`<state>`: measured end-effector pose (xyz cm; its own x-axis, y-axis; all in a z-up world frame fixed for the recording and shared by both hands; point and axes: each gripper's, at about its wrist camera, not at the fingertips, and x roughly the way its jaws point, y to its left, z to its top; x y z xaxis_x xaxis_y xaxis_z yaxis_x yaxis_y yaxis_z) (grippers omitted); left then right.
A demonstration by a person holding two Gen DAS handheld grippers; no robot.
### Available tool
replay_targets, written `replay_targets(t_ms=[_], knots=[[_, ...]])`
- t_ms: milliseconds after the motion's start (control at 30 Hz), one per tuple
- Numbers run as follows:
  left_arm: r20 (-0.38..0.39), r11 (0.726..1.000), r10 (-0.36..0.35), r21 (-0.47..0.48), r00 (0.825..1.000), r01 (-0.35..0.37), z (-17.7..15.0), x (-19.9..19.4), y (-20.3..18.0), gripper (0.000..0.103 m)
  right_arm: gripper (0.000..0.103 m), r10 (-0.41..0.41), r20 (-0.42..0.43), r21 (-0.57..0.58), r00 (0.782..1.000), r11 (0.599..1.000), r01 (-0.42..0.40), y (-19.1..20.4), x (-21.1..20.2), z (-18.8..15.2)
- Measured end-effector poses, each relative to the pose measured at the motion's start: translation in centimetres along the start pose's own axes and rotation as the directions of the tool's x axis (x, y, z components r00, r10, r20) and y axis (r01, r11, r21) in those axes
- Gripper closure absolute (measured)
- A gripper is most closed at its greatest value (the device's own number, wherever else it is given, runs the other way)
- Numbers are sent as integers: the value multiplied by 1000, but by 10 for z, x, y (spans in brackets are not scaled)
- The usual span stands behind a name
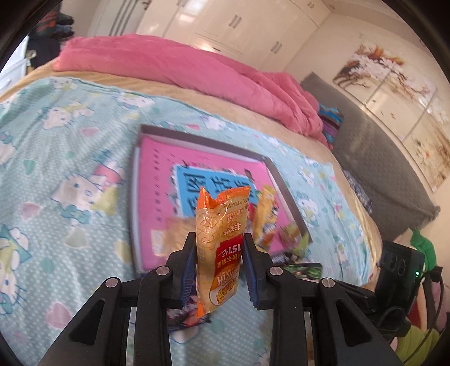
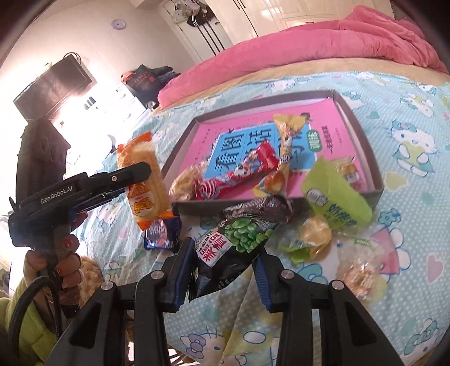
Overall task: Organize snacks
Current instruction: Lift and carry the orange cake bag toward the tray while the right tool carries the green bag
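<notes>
Nearest to us, the left hand-held gripper [image 1: 220,264] is closed on an orange snack packet [image 1: 218,247], pads pressing its two faces, the packet's long axis upright and running away from the camera. Likewise the right hand-held gripper [image 2: 225,270] has its pads against a black green-pea packet [image 2: 233,247], pinched at its lower end, its length pointing toward the tray.

Beyond both, we list a shallow grey-walled tray [image 2: 374,191] with a pink printed floor, lying ahead of each gripper; the right one looks nearer its front wall. Inside it: a red wrapper [image 2: 247,169] and a yellow packet [image 2: 284,157]. Leaning over the near corner is a lime-green packet [image 2: 334,202].

Loose on the bed, short of the tray: a blue packet [image 2: 161,233] and clear-wrapped sweets [image 2: 358,277].

Surface: a cartoon-cat bedsheet [image 1: 70,157], soft and uneven. Farther off are a pink quilt [image 1: 180,64], white wardrobes [image 1: 225,25] and flower paintings [image 1: 393,93].
</notes>
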<state>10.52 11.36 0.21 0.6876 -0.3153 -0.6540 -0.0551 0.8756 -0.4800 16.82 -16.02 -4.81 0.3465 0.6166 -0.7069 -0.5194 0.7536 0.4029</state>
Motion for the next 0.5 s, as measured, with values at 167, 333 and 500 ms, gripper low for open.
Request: replay_targets(t_ms=[167,333,500], knots=[[53,998,42,-46,998,-40,7,-11,17,71,62,-22,33,-31,999,999,23,3,-6,8],[81,994,86,-71,993,-81,13,-14,28,71,62,-38,62,-51,997,998,41,3,-10,16],[85,991,124,-52,989,-120,13,-9,28,71,62,-45,85,-58,995,997,50,2,-12,23]])
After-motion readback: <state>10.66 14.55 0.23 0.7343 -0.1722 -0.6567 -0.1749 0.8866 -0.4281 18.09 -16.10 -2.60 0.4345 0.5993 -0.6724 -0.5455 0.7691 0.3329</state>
